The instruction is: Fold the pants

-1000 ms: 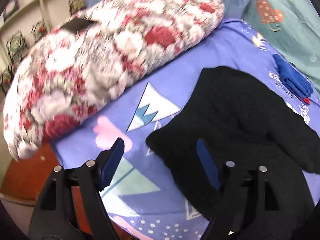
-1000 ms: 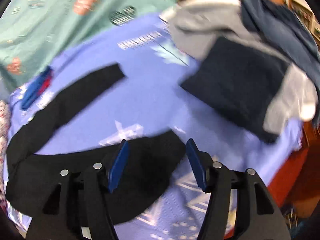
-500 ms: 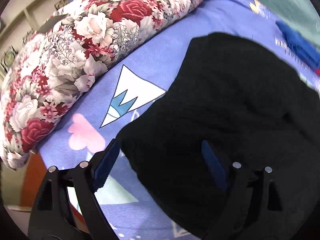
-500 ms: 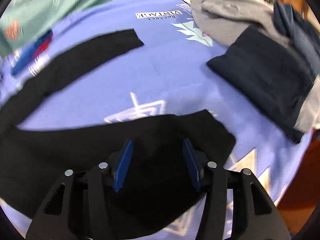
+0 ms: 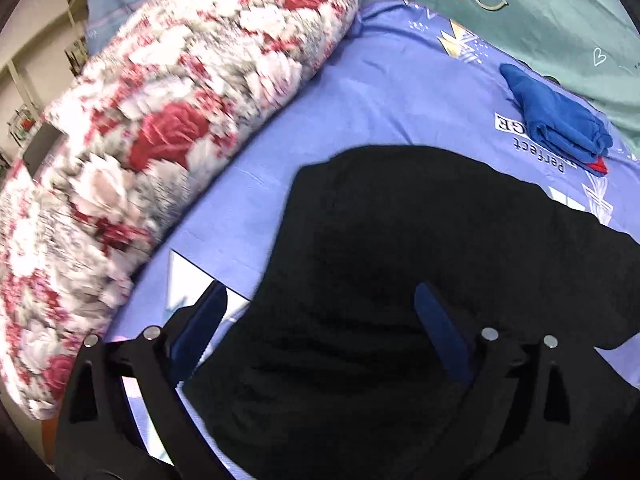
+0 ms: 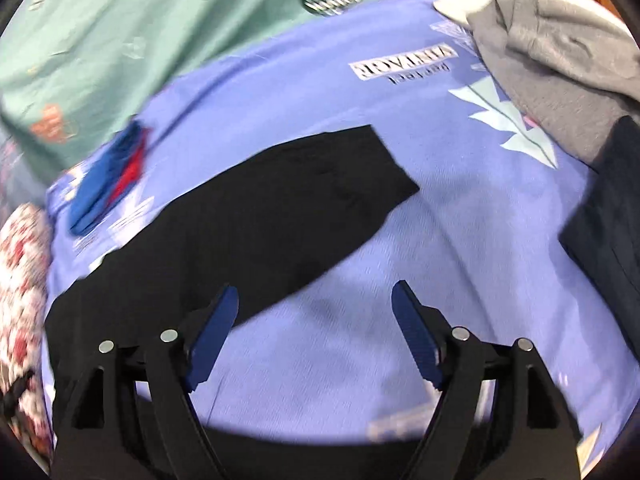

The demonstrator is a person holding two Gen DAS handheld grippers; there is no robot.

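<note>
beside black pants [image 5: 400, 264]: floral pillow [image 5: 168, 128], blue cloth [image 5: 560, 124].

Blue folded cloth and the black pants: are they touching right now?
Apart. In the left wrist view a strip of purple sheet shows between the blue folded cloth and the near edge of the black pants.

Your open sheet lies on the right: bare purple bedsheet [image 6: 460, 240] runs between the black pants [image 6: 280, 216] leg and the dark folded garment [image 6: 612, 220] with grey clothes [image 6: 560, 64] behind. On the left, the floral quilt [image 5: 160, 140] walls off that edge; a folded blue cloth [image 5: 560, 124] sits beyond the pants.
</note>
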